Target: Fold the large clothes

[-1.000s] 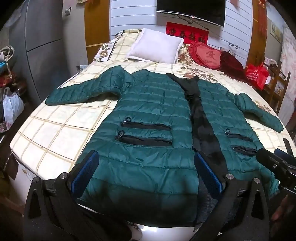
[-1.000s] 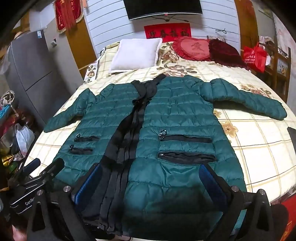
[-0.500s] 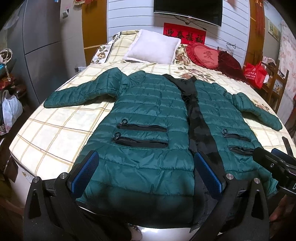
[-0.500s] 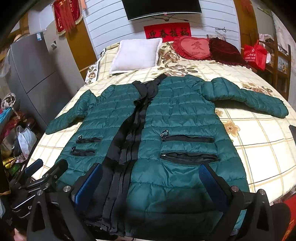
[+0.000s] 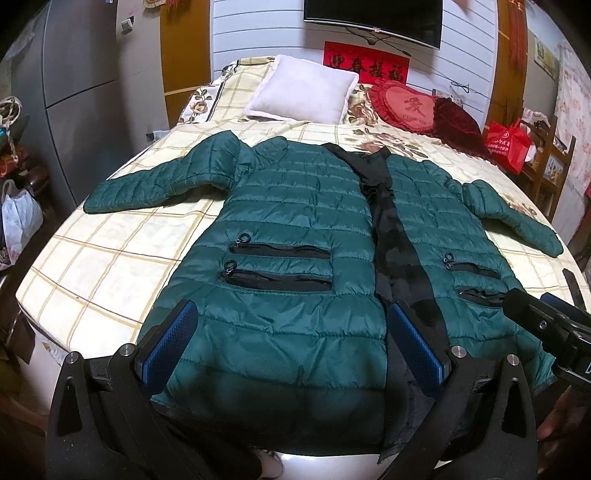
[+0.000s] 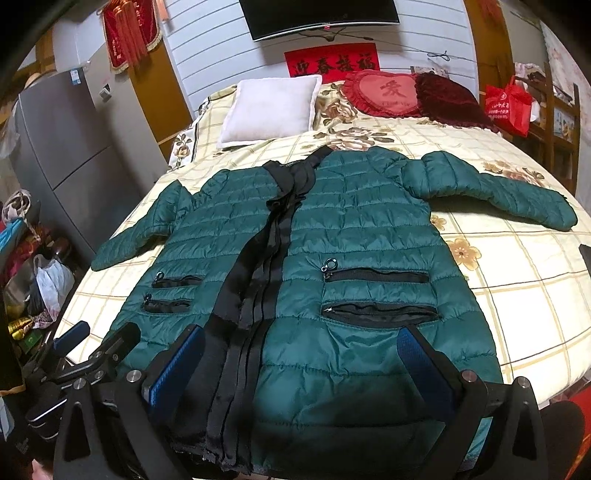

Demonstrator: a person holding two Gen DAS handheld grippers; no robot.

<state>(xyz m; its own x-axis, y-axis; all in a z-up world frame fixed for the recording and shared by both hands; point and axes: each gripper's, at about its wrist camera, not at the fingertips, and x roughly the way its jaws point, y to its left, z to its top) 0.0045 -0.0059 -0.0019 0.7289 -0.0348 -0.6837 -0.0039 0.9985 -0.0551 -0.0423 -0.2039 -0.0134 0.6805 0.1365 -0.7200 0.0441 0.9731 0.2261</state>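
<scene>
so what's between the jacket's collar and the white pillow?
Only bare bedsheet between the green jacket collar and the white pillow, per the right wrist view.

A white pillow [image 5: 301, 88] is resting at the head of a checked bed [image 5: 103, 254], beside a red heart-shaped cushion [image 6: 384, 92]. A television [image 6: 319, 14] is hanging above a red banner [image 6: 332, 63]; a red bag [image 5: 508, 144] is sitting alongside.
</scene>
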